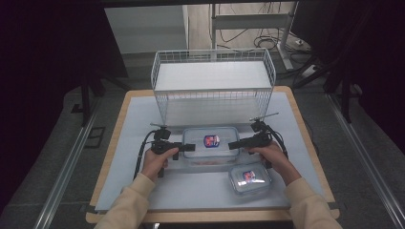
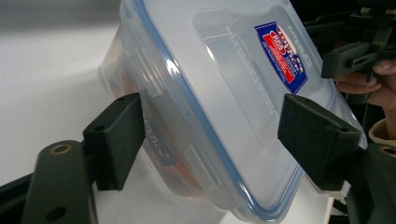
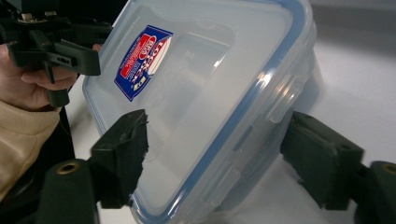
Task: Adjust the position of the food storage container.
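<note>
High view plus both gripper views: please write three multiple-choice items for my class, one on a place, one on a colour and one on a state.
1. Where does the small food container stand?
A. Stacked on the large food container
B. On the table, nearer the person than the large one, by the right hand
C. On the floor

2. What colour is the seal around the large container's lid?
A. Blue
B. Green
C. Yellow

3. How is the large container's lid?
A. Off, lying beside it
B. Missing
C. On the container

Key:
1 B: the high view shows it on the white mat in front of the large one.
2 A: a blue line runs round the lid's rim in both gripper views.
3 C: the labelled lid covers the box, with tongs at each end.
</note>
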Motion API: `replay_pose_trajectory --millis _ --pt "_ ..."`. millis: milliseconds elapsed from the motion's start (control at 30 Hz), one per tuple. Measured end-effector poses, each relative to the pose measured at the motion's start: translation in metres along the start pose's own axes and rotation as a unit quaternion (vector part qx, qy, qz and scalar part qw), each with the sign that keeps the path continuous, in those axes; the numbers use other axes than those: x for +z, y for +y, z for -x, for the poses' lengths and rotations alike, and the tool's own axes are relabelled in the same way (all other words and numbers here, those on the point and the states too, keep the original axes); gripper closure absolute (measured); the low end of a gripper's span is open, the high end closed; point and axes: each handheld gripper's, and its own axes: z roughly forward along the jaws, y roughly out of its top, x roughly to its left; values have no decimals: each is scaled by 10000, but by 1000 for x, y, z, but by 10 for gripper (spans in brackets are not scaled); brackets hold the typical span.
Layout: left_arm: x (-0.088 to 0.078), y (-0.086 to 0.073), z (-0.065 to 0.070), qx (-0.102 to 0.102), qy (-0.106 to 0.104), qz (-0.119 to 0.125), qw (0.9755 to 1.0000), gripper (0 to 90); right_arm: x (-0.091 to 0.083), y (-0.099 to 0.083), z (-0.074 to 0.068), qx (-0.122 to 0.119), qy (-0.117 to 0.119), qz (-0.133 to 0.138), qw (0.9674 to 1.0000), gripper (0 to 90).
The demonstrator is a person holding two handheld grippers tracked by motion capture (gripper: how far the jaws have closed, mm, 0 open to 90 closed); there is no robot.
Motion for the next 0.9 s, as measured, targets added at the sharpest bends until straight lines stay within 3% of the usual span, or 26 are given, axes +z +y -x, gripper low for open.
replay_pose_trajectory --millis 133,400,900 --pt "-3 -1 3 53 40 40 10000 308 -5 0 -2 48 19 9 10000 323" --pt "-11 -7 3 -75 -75 283 9995 404 -12 -3 -6 130 0 127 9998 406" --pt "-16 -9 9 -5 32 462 9989 445 -17 -7 -9 334 21 362 9988 483"
